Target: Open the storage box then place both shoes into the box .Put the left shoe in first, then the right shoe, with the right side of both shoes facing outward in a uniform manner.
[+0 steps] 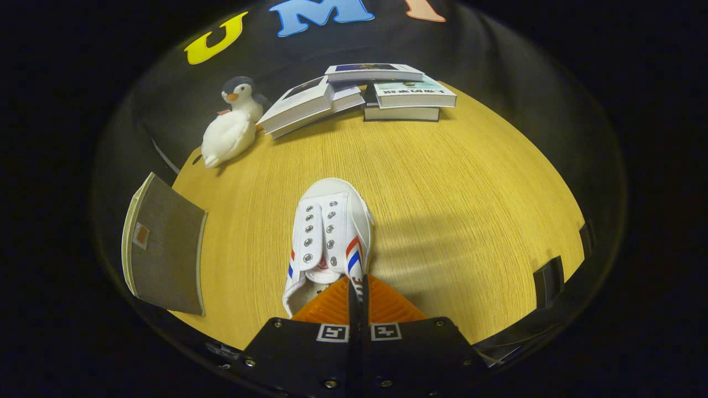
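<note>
White canvas shoe (331, 232), red-blue side stripes (unlaced), toe pointing away, heel collar pinched between jaws

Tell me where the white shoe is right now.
In the gripper view, the white shoe sits mid-table, its side wall pinched between the gripper fingers, toe pointing toward the books.

You've got a plush penguin (231, 127) at the table's (442, 182) far left, a loose stack of books (365, 94) beside it, grey board (163, 249) overhanging the left edge.
</note>
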`<state>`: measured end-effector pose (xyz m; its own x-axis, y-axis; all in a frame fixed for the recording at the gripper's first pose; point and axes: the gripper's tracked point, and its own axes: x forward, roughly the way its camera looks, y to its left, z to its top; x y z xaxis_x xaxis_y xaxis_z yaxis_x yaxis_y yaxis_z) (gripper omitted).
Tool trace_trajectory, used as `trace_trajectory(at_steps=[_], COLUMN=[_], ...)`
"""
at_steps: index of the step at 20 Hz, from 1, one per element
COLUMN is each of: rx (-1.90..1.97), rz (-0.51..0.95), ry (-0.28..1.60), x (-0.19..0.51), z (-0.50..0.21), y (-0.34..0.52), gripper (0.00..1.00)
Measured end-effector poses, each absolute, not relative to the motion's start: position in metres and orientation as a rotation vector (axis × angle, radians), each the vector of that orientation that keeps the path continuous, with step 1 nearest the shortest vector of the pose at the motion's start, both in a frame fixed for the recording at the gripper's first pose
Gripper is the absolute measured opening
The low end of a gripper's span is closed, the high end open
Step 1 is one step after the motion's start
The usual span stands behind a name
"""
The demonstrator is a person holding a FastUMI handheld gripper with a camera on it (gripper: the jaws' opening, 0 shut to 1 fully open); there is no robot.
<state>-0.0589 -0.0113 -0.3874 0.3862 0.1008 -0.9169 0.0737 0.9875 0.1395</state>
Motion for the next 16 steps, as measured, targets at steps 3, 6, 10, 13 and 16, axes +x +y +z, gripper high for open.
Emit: trace_trajectory(at_steps=[3, 6, 10, 13, 16], rx=[0.189, 0.209, 0.241, 0.254, 0.269], rz=[0.018, 0.028, 0.053, 0.074, 0.105], ry=[1.157, 1.134, 1.112, 1.100, 1.082], x=[-0.054, -0.048, -0.043, -0.040, -0.036], z=[-0.373, -0.356, -0.334, -0.318, -0.300], y=[-0.004, 0.008, 0.029, 0.046, 0.066], gripper=[0.00, 0.00, 0.00, 0.00, 0.00])
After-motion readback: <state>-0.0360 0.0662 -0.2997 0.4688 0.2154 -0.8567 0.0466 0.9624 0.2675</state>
